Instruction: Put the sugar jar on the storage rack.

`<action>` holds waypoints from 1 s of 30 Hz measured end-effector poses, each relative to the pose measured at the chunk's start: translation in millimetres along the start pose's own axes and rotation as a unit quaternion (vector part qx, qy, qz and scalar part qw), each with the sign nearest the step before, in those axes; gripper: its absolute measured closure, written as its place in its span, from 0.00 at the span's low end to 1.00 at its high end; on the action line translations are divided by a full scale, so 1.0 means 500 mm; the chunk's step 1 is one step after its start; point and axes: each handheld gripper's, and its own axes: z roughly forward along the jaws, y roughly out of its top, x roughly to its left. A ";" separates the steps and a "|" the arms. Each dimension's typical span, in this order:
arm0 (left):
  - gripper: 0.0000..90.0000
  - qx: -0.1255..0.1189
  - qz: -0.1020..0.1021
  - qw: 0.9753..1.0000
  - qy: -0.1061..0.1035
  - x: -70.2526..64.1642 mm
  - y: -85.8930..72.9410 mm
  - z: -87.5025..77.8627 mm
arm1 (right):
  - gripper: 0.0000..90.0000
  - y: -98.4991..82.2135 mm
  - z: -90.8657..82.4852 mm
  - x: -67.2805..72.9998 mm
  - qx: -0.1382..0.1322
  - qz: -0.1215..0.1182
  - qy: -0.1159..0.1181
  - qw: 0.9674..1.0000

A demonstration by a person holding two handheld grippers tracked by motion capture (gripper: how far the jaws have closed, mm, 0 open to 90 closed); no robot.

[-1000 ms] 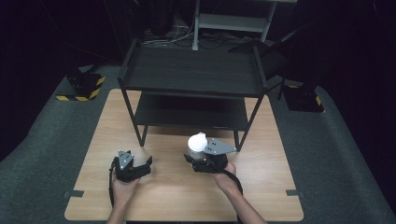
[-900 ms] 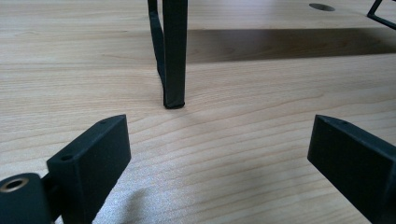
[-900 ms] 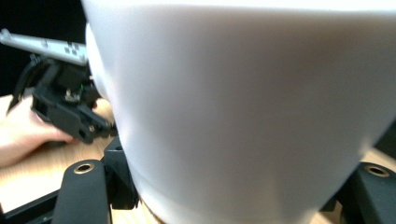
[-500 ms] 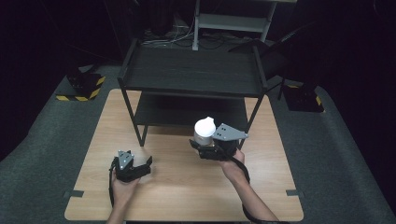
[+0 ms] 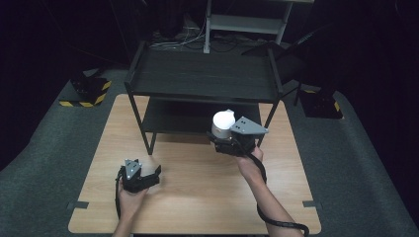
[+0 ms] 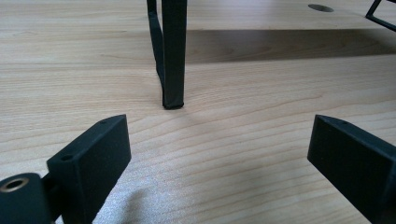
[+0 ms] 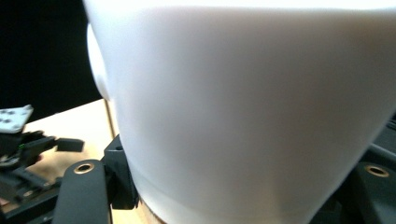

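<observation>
Left gripper (image 5: 148,176): it rests low on the wooden table (image 5: 197,197), in the person's left hand (image 5: 129,197). Its 2 black jaws stand wide apart, released, with nothing between them; in the left gripper view only bare wood lies between them.
Shelf leg (image 6: 173,56): it stands on the table straight in front of the left gripper's jaws, near but apart from them.
Shelf rack (image 5: 205,76): a black rack with 2 levels, beyond both grippers, at the far half of the table.
White cup (image 5: 222,123): it is grasped by the right gripper and held above the table, in front of the lower level of the rack. In the right gripper view its white wall (image 7: 243,107) is very close to the camera, between the 2 jaws.
Right gripper (image 5: 225,143): clenched on the lower part of the white cup, with the grey plate on top, to the right of the cup.
Right hand (image 5: 249,165): it holds the gripper from behind; the forearm comes from the bottom edge, and the cable hangs below it.
</observation>
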 end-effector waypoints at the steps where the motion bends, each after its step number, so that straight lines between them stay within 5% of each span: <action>1: 0.07 0.000 0.000 1.000 0.000 0.000 0.000 0.000 | 0.34 0.001 0.002 0.001 0.000 0.003 -0.012 1.000; 5: 0.07 0.000 0.001 1.000 0.000 0.000 0.000 0.000 | 0.34 -0.002 0.010 0.008 0.001 0.005 -0.045 0.999; 30: 0.07 -0.002 -0.002 1.000 -0.002 0.002 -0.001 -0.001 | 0.34 0.002 0.063 0.001 -0.018 0.045 -0.114 0.992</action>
